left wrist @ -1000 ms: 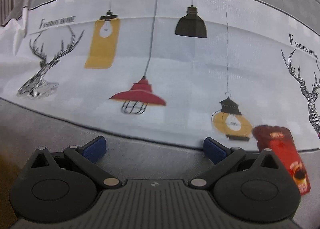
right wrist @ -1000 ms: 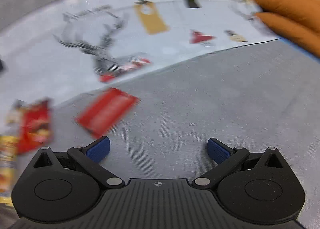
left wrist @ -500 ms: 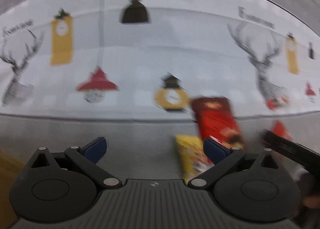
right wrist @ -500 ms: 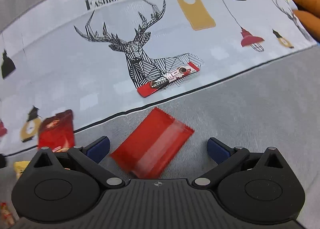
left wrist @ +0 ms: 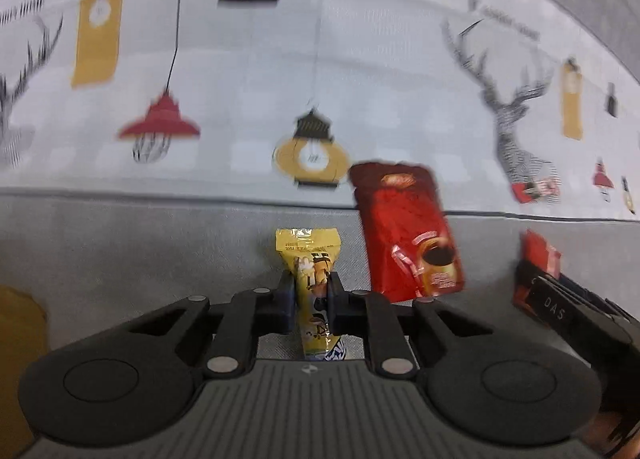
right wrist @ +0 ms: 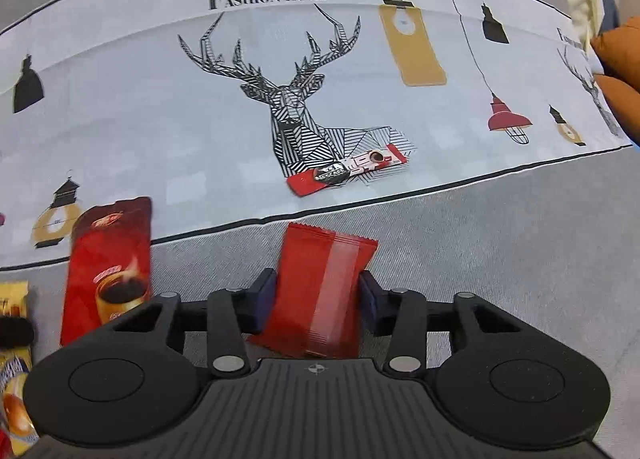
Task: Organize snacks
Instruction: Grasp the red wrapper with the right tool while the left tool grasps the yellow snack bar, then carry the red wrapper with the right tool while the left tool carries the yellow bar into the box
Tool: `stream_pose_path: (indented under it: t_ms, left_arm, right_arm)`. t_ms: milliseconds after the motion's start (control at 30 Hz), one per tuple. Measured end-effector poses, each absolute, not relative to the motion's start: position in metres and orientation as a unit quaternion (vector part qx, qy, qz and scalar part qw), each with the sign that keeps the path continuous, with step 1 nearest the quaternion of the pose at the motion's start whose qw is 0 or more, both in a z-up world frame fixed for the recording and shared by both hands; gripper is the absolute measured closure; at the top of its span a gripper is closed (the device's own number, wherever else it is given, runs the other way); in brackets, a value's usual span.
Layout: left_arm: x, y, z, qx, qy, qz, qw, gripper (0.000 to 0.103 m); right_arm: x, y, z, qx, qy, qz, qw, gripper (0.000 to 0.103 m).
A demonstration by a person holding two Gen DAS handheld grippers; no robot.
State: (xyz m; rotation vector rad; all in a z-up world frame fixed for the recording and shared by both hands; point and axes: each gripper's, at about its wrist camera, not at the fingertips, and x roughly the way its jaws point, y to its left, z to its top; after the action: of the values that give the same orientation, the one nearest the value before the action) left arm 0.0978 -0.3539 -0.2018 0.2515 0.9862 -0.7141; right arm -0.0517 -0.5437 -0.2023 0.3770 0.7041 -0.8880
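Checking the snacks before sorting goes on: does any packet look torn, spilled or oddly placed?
Nothing looks torn or spilled. The one stray is the coffee stick, lying slantwise on the printed deer, apart from the other packets nearer the grippers.

Looking steeply down from each wrist, close above the printed cloth (right wrist: 160,131). Shared: the coffee pouch (left wrist: 408,235) (right wrist: 110,259); left view perhaps slightly blurred.

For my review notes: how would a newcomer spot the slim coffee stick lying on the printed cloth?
Find the big geometric deer head under the "FASHION HOME" lettering on the pale printed cloth. At the deer's lower right lies the coffee stick. Unlike the broad red sachets nearer the camera, it is narrow, red at one end and white at the other, with a dark logo.
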Motion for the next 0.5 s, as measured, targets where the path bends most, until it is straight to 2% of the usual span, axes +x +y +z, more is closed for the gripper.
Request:
stream_pose_path:
  t_ms: [233,500]
  left_arm:
    - [0.078,-0.328,-0.124,0.095,0.419,-0.391,0.814,0.087]
    - [0.031,-0.234,-0.033,0.086,0.391,-0.446,0.801,0.087]
  right_arm:
    - [-0.091,-0.52,-0.159,0.225,0.266,-0.43,0.833,0.059]
    - [-0.144,-0.415,-0.075,0.252,0.211,-0.384,0.863,0.059]
